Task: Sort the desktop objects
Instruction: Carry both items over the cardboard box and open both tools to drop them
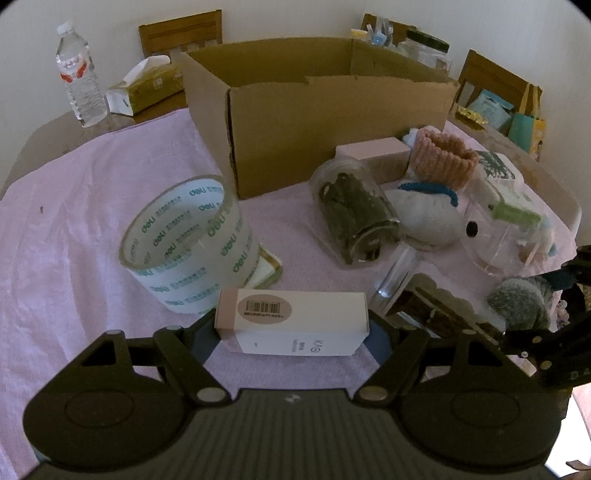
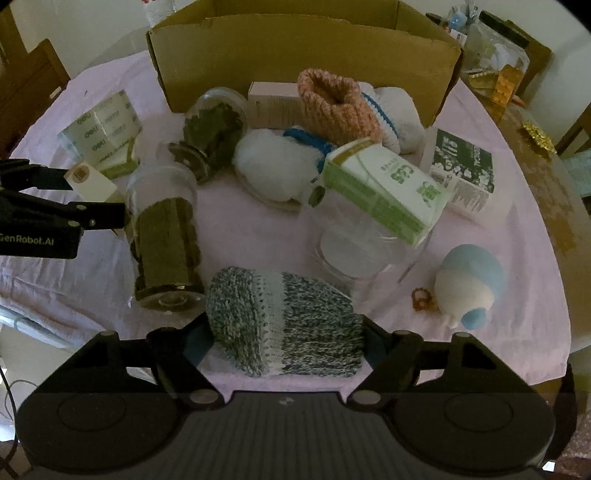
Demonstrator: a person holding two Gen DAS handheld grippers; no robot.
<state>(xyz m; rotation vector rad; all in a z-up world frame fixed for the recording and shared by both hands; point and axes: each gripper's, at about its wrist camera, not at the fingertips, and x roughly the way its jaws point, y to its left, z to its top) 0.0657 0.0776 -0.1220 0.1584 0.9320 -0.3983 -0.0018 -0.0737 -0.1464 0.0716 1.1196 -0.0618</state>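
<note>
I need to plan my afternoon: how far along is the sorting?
Nothing looks sorted yet; what shows of the cardboard box holds nothing. In hand: left gripper holds a white carton, right gripper a grey knit piece. Jars, tape and pink knit remain on the cloth.

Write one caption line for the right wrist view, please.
Right gripper grips a grey knitted sock before the cardboard box, among jars and small boxes.

Off-white wall (image 1: 295,18), wooden chairs (image 1: 181,31) behind, round table (image 1: 44,136) w/ pink cloth (image 1: 74,192), dim light
</note>
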